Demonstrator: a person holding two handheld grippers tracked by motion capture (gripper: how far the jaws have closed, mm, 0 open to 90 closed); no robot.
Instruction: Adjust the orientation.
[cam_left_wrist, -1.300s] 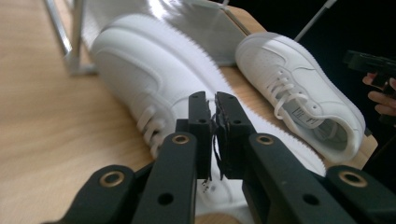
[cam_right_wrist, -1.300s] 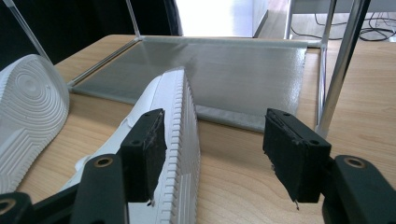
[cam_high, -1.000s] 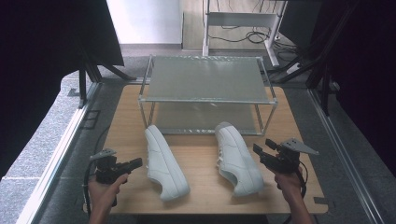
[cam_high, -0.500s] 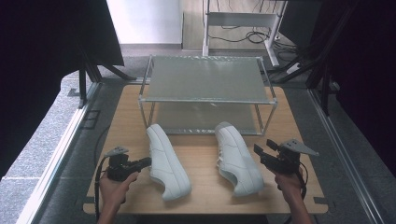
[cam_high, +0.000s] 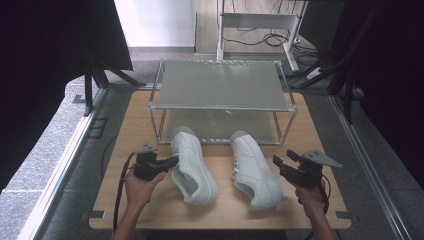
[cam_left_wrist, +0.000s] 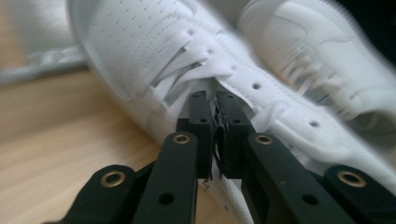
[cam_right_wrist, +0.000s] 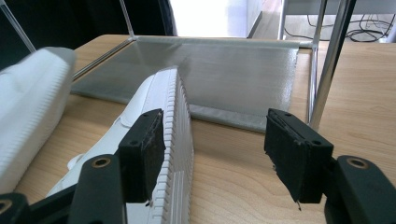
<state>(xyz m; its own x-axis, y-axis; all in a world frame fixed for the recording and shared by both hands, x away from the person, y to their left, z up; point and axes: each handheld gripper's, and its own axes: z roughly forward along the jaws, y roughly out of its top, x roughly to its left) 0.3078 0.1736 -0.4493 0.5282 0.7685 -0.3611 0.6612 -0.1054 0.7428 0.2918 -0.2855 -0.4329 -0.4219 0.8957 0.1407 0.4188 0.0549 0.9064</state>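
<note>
Pinching the left white leather sneaker (cam_high: 194, 165) at its lace edge, left gripper (cam_left_wrist: 215, 105) fingers closed; thin hold could slip. Right gripper (cam_high: 278, 163) fingers open beside right white sneaker (cam_high: 254, 169), near counter (cam_high: 125, 135) front edge.

claw (cam_left_wrist: 214, 109) closed, touching white shoe (cam_left_wrist: 154, 65)

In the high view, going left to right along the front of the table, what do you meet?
Left claw → left shoe → right shoe → right claw.
</note>
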